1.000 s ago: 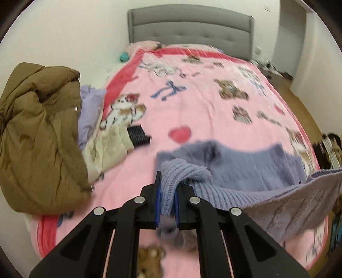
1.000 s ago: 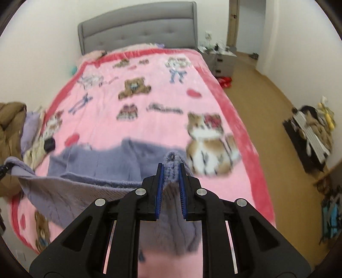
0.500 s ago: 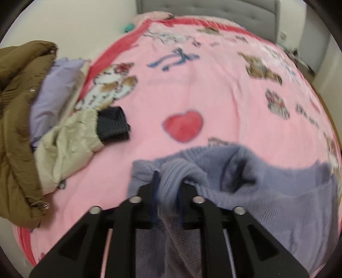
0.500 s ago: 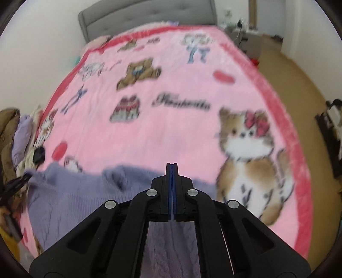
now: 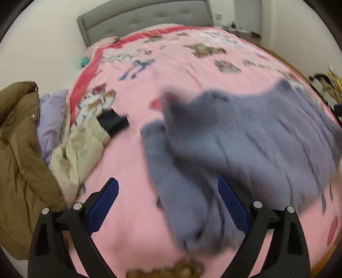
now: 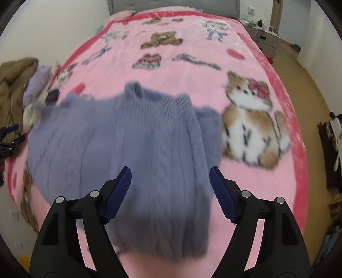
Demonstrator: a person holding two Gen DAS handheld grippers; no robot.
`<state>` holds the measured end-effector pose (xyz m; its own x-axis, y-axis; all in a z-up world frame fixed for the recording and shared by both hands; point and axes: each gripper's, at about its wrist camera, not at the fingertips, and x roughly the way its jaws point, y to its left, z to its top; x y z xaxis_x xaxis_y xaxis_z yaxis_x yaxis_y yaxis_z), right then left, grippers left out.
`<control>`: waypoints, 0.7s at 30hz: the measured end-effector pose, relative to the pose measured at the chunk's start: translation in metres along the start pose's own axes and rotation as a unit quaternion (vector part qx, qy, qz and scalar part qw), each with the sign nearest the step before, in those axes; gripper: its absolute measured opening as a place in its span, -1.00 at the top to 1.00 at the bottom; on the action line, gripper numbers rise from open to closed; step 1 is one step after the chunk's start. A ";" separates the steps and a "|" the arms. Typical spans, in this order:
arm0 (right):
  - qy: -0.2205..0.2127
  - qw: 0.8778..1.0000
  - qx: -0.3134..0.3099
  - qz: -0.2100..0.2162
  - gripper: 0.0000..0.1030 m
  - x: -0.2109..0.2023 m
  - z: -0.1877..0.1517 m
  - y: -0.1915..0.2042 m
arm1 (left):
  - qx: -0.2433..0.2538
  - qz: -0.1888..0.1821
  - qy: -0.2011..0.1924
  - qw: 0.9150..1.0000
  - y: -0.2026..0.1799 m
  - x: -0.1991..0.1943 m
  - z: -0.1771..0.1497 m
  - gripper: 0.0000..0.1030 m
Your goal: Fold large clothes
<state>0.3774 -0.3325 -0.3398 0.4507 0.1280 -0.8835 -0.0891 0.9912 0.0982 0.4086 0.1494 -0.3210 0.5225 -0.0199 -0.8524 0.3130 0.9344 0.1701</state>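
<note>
A lavender-grey knit sweater (image 5: pixel 245 139) lies on the pink cartoon blanket (image 5: pixel 192 70) of the bed; it also shows in the right wrist view (image 6: pixel 132 139), blurred by motion. My left gripper (image 5: pixel 168 192) is open and empty, above the sweater's left edge. My right gripper (image 6: pixel 170 181) is open and empty, above the sweater's near right part. The left gripper's tip shows at the left edge of the right wrist view (image 6: pixel 8 139).
A pile of clothes lies at the bed's left edge: a brown jacket (image 5: pixel 19 154), a pale lilac garment (image 5: pixel 53 119), a cream garment (image 5: pixel 79 147) with a black cuff (image 5: pixel 113 123). A grey headboard (image 5: pixel 145 17) stands at the back. Wooden floor (image 6: pixel 316 89) runs along the right.
Both grippers were shut on the sweater's edge and carried it forward over itself. Now both have opened and let go, and the sweater lies doubled over on the blanket.
</note>
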 end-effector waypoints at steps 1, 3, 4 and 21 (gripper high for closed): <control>0.008 1.000 -0.002 0.005 -0.40 -0.003 -0.011 -0.001 | 0.012 -0.016 0.002 1.000 -0.005 -0.004 -0.012 -0.79; 0.022 1.000 -0.013 -0.013 -0.43 -0.006 -0.026 -0.001 | 0.049 -0.009 0.000 0.999 -0.017 -0.006 -0.028 -0.79; 0.029 0.999 -0.024 -0.022 -0.43 -0.006 -0.036 -0.001 | 0.075 -0.009 0.002 0.997 -0.025 -0.005 -0.035 -0.79; 0.075 0.989 -0.129 -0.019 0.25 0.028 -0.085 0.014 | 0.246 -0.140 0.112 0.952 -0.042 0.038 -0.058 0.24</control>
<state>0.3133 -0.3181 -0.4020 0.3236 0.0651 -0.9440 -0.3061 0.9512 -0.0394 0.3695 0.1296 -0.3895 0.1984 -0.1156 -0.9733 0.7783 0.6222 0.0847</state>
